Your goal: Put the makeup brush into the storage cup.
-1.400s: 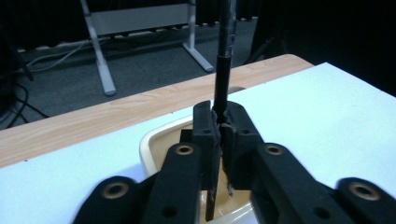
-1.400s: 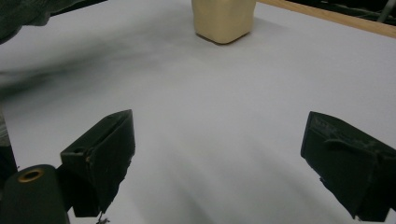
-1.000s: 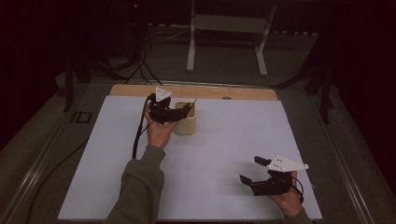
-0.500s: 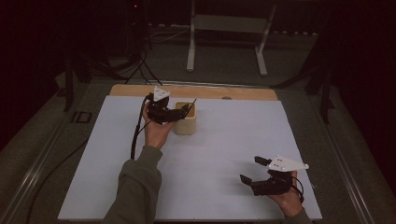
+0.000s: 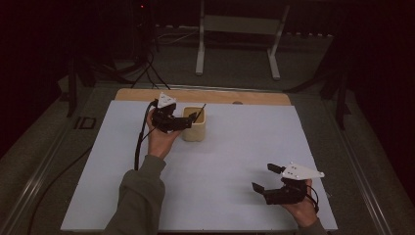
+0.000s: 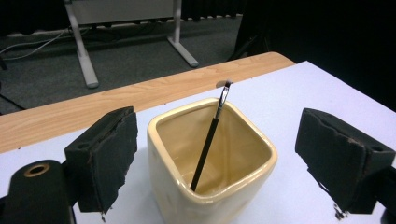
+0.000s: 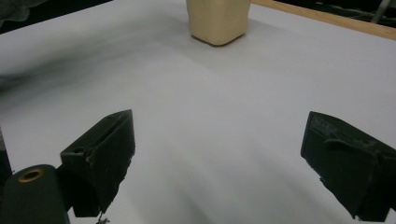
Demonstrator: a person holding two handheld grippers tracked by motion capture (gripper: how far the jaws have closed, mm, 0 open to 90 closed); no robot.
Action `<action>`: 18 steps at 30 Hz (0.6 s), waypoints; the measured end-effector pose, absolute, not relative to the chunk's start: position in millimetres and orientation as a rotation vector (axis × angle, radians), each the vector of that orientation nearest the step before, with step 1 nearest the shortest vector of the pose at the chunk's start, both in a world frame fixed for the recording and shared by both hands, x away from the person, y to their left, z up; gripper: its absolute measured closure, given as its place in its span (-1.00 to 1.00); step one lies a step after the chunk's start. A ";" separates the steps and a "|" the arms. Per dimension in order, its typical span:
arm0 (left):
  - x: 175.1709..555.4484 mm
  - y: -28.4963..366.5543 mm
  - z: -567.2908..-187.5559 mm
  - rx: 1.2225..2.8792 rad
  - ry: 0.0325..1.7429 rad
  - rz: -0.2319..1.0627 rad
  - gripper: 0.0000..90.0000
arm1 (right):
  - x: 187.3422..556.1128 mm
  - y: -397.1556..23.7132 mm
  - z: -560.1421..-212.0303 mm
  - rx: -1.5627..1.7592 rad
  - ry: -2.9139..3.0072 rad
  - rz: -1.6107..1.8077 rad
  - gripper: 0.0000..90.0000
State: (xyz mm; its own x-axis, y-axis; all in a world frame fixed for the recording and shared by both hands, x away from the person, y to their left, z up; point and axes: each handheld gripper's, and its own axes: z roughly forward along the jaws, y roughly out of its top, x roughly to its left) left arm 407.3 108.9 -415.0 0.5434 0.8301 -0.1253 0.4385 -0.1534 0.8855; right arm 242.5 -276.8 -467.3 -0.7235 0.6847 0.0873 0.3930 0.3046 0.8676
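A cream square cup (image 5: 195, 132) stands on the white table top (image 5: 235, 156) toward the back left. A thin black brush (image 5: 199, 110) leans inside it. My left gripper (image 5: 187, 121) is at the cup's left side, open. In the left gripper view its black jaws flank the cup (image 6: 210, 186) with a gap on each side, and the brush (image 6: 210, 140) rises from the cup's inside. My right gripper (image 5: 264, 177) hovers open near the front right of the table with nothing between its jaws. In the right gripper view the cup (image 7: 217, 21) is far off at the top.
A wooden strip (image 5: 205, 95) runs along the table's back edge. A metal stand (image 5: 235, 44) sits on the floor behind it. The left gripper's cable (image 5: 139, 147) trails down past the sleeve. Dark floor surrounds the table.
Hardly anything differs: the left gripper has shifted very slightly beside the cup, still open. The right gripper has stayed where it was.
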 end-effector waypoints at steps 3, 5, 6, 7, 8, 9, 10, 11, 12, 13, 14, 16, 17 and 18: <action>404.9 112.6 -414.5 1.793 1.045 0.473 -0.70 | 242.3 -276.9 -466.7 0.979 2.275 1.386 -0.78; 402.7 115.1 -414.2 1.810 1.031 0.469 -0.71 | 242.3 -277.2 -466.5 0.979 2.272 1.387 -0.78; 401.5 116.5 -414.2 1.813 1.029 0.467 -0.72 | 242.4 -277.5 -466.5 0.979 2.270 1.388 -0.78; 400.3 118.0 -414.1 1.814 1.027 0.464 -0.72 | 242.5 -277.8 -466.6 0.981 2.268 1.390 -0.78; 399.2 119.9 -413.9 1.817 1.024 0.461 -0.73 | 242.7 -278.1 -466.6 0.985 2.264 1.391 -0.78; 398.1 121.7 -413.7 1.818 1.024 0.456 -0.73 | 242.9 -278.4 -466.6 0.988 2.262 1.391 -0.78; 397.0 123.6 -413.5 1.816 1.025 0.452 -0.74 | 243.2 -278.7 -466.7 0.989 2.259 1.392 -0.78; 396.1 125.6 -413.1 1.816 1.023 0.447 -0.74 | 243.5 -278.9 -466.7 0.991 2.256 1.392 -0.78; 394.9 127.2 -412.7 1.813 1.026 0.441 -0.75 | 243.5 -279.1 -466.7 0.993 2.255 1.393 -0.78; 393.6 128.7 -412.2 1.809 1.024 0.440 -0.75 | 243.5 -279.3 -466.6 0.996 2.254 1.394 -0.78; 392.3 130.2 -411.7 1.808 1.022 0.436 -0.75 | 243.5 -279.4 -466.5 0.997 2.253 1.394 -0.78; 389.6 132.8 -410.7 1.811 1.014 0.429 -0.76 | 243.6 -279.6 -466.5 1.000 2.252 1.394 -0.78; 388.3 133.7 -410.2 1.812 1.010 0.426 -0.76 | 243.7 -279.7 -466.5 1.001 2.251 1.394 -0.78; 386.7 134.6 -409.8 1.809 1.004 0.423 -0.76 | 243.8 -279.7 -466.5 1.001 2.250 1.395 -0.78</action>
